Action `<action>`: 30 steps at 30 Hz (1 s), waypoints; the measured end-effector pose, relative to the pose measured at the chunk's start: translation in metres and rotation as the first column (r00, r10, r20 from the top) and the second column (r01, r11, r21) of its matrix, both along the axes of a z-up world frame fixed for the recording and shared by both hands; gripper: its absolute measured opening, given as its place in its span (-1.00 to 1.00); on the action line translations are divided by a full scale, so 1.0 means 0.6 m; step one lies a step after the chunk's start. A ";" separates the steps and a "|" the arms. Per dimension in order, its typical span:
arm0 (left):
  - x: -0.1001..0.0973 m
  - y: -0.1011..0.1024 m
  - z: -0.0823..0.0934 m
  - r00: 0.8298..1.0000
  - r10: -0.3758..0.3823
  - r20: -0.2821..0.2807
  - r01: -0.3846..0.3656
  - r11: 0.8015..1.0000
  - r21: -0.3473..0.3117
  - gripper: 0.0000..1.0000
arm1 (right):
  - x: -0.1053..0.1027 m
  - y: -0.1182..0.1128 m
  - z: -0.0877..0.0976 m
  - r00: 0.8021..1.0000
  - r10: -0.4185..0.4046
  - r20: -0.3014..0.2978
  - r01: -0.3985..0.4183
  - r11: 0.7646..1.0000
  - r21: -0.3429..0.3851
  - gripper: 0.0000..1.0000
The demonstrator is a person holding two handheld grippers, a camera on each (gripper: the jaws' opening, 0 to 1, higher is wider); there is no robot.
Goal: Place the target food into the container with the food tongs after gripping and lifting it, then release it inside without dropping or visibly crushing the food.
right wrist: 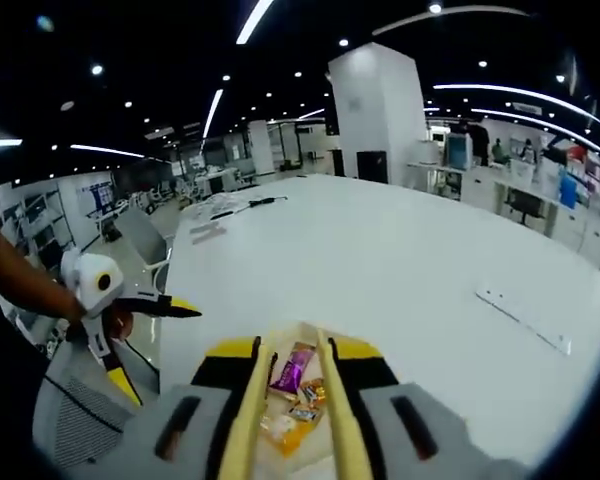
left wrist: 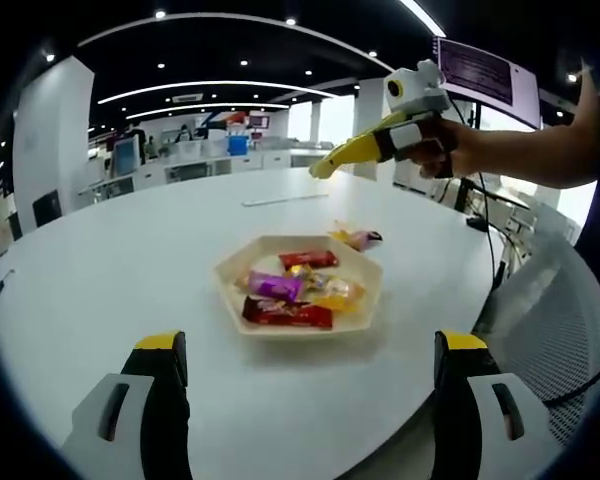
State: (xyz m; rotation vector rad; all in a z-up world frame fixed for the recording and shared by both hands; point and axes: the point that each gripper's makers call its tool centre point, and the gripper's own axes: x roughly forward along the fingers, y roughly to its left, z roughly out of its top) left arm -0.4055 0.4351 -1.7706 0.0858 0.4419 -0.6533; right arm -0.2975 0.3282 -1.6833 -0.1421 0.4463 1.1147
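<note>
— Two grippers are seen, and how are they held?

— In the left gripper view, the left gripper (left wrist: 305,375) is seen released, its two yellow-tipped jaws standing wide apart at the bottom with nothing between them. The right gripper (left wrist: 412,135) is seen in the same view at upper right, held in a hand (left wrist: 442,150) above the far side of the white surface (left wrist: 130,260). It is clenched on the yellow food tongs (left wrist: 345,155), whose tip is pointed down to the left, in the air.

— Where is the food found?

— A pale hexagonal plate (left wrist: 365,300) is set on the surface ahead of the left gripper. Several wrapped sweets are piled in it: a purple sweet (left wrist: 273,285), a dark red bar (left wrist: 287,314), a red sweet (left wrist: 308,260) and a yellow sweet (left wrist: 340,293). One more sweet (left wrist: 358,238), pink and yellow, is lying on the surface just beyond the plate's far edge.

— And from the other side?

— In the right gripper view, the tongs (right wrist: 292,420) are seen as two yellow arms running forward side by side, a narrow gap being left between them. The purple sweet (right wrist: 294,370) and the yellow sweet (right wrist: 288,428) are seen in that gap, on the plate below; whether they are touched by the tongs cannot be told. The left gripper (right wrist: 155,307) is seen at the left edge, off the surface (right wrist: 400,270), beside a mesh-backed chair (right wrist: 80,420).
</note>
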 end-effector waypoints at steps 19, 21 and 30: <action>-0.001 -0.003 0.001 1.000 -0.006 -0.001 0.006 1.000 0.004 0.99 | 0.011 -0.074 0.019 0.999 -0.050 0.021 0.049 0.999 0.022 -0.46; -0.001 -0.002 0.001 1.000 -0.005 -0.001 0.005 1.000 0.004 0.99 | 0.015 -0.088 0.015 0.997 -0.059 0.043 0.060 0.998 -0.008 -0.46; -0.001 -0.002 0.000 1.000 -0.006 -0.001 0.006 1.000 0.005 0.99 | 0.019 -0.136 0.011 0.992 -0.097 0.078 0.101 0.994 -0.046 -0.46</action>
